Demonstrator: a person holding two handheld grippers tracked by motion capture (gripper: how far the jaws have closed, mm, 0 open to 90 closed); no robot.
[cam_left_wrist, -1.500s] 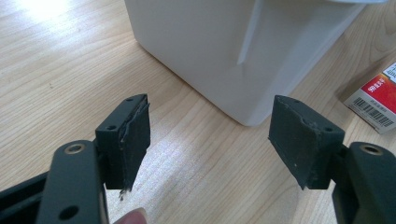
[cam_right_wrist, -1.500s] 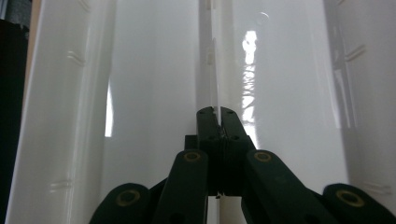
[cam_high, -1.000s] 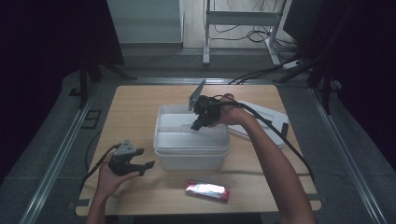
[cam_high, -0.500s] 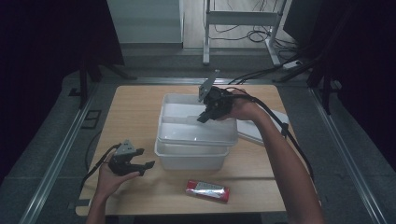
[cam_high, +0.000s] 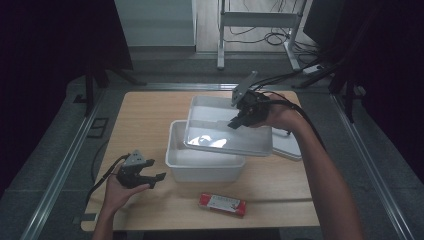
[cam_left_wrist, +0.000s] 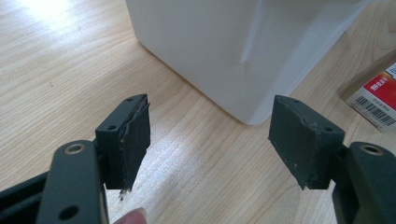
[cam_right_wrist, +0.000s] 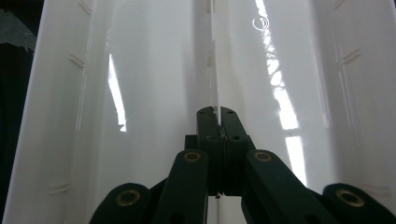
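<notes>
Lifted off the white bin (cam_high: 200, 167) since earlier, its lid (cam_high: 227, 135) hung pinched in the right hand-held gripper (cam_high: 239, 121), exposing the interior; the left hand-held gripper (cam_high: 150, 176) gaped empty beside the bin.

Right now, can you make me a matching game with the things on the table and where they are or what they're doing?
Things:
1. white lid
2. white box
3. red packet
4. left gripper

States or places:
A. lies flat near the table's front edge
B. fingers apart, nothing between them
C. lifted and tilted, pinched by the right gripper
D. stands uncovered in the middle of the table

Pairs: 1-C, 2-D, 3-A, 4-B
</notes>
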